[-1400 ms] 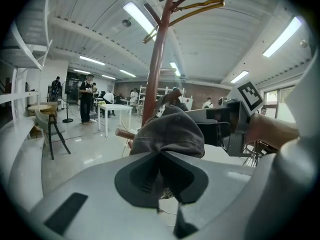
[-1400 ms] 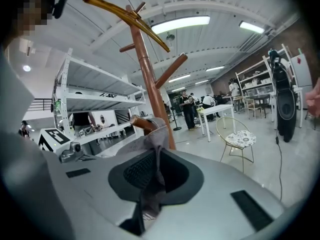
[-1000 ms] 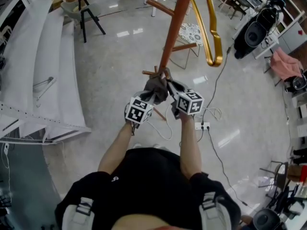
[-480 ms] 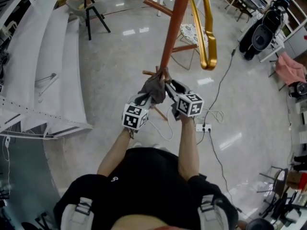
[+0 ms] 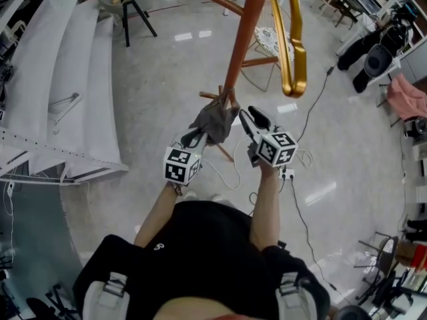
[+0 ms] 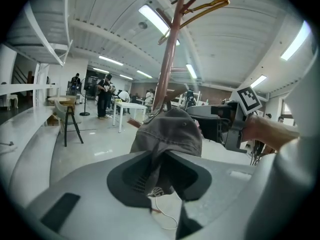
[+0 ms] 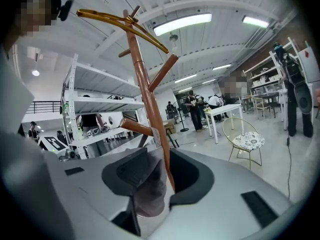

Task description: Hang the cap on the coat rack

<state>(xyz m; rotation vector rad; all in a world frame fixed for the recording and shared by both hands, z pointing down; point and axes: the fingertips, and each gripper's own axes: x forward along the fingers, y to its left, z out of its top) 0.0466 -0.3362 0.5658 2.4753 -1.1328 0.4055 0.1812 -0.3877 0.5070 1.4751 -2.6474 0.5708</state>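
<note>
Right tongs (image 5: 252, 117) have drawn back off the cap (image 5: 215, 119), apart; left tongs (image 5: 193, 137) opening around it.

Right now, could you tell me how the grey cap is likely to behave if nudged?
Probably floppy: the cap droops in folds on the coat rack. Likely light, since one peg seems to carry it; a nudge might swing it or slip it off.

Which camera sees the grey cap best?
The left gripper view: the cap fills the middle, top button showing. The head view shows it small from above, at the coat rack. The right gripper view catches only a grey edge.
</note>
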